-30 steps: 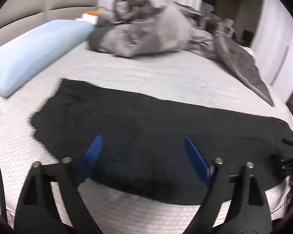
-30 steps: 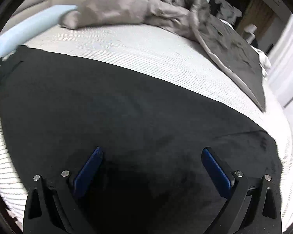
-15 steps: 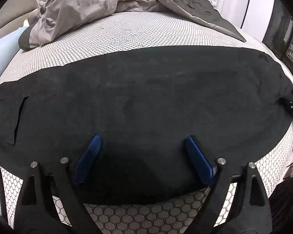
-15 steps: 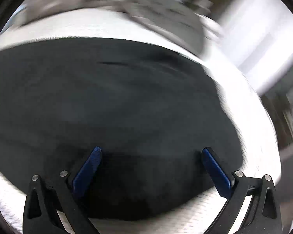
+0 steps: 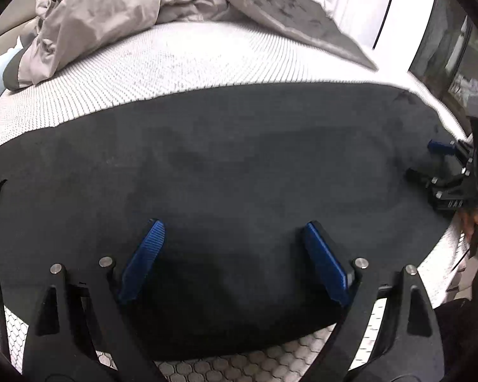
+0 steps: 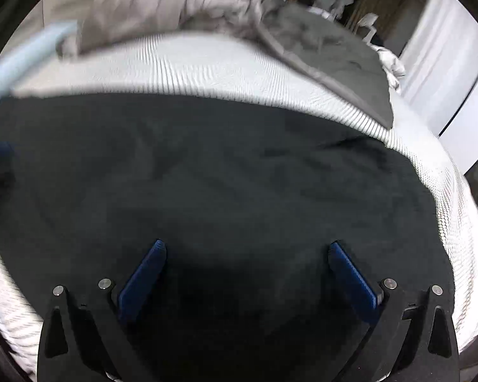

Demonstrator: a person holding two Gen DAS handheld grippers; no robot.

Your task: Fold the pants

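Note:
Black pants (image 5: 226, 165) lie flat across the near part of the bed, long side running left to right; they also fill the right wrist view (image 6: 226, 175). My left gripper (image 5: 232, 226) is open and empty, low over the pants near their front edge. My right gripper (image 6: 247, 246) is open and empty, low over the pants near their right end. It also shows in the left wrist view (image 5: 430, 162) at the far right, its fingers apart over the cloth.
The bed has a white honeycomb-patterned cover (image 5: 188, 60). A crumpled grey duvet (image 5: 118, 9) lies at the back and runs down the right side. A light blue pillow (image 6: 19, 63) lies at the back left. White curtains (image 5: 360, 9) hang beyond the bed.
Both grippers have dropped closer to the pants. The left view has swung to the right, and the right gripper has come into it at the pants' right end. Both stay open.

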